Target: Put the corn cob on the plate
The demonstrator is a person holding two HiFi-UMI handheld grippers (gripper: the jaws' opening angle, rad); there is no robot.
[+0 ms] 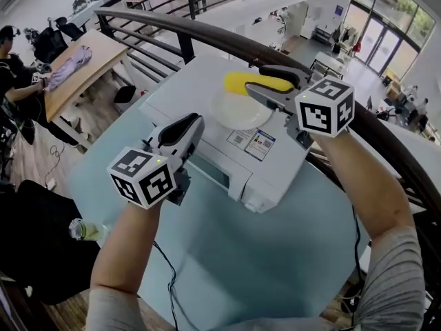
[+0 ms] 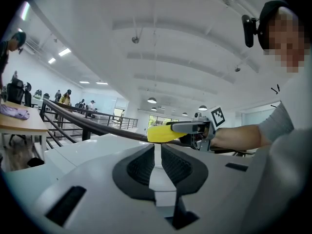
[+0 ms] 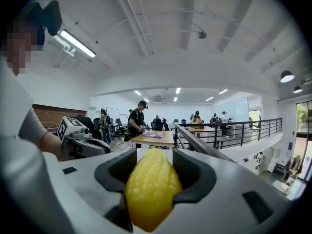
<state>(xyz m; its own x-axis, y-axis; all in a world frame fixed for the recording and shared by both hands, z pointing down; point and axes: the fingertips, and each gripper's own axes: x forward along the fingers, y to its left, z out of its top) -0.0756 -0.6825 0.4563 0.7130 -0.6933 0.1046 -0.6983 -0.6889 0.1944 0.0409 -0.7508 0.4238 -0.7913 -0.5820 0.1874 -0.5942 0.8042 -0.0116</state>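
Note:
A yellow corn cob (image 1: pixel 241 82) lies lengthways between the fingers of my right gripper (image 1: pixel 256 83), which is shut on it. It hangs just above the far edge of a white plate (image 1: pixel 233 116). The plate rests on top of a white boxy machine (image 1: pixel 186 92). In the right gripper view the corn cob (image 3: pixel 151 189) fills the gap between the pads of my right gripper (image 3: pixel 155 162). My left gripper (image 1: pixel 191 128) hovers over the machine's near left part, short of the plate, shut and holding nothing. From the left gripper view the corn cob (image 2: pixel 163 133) shows ahead, level with the jaws.
The machine stands on a round pale-blue table (image 1: pixel 262 254). A dark curved railing (image 1: pixel 227 43) runs behind it, with a drop to a lower floor beyond. A wooden table (image 1: pixel 76 71) with a purple cloth stands far left. A bottle (image 1: pixel 86 232) lies low left.

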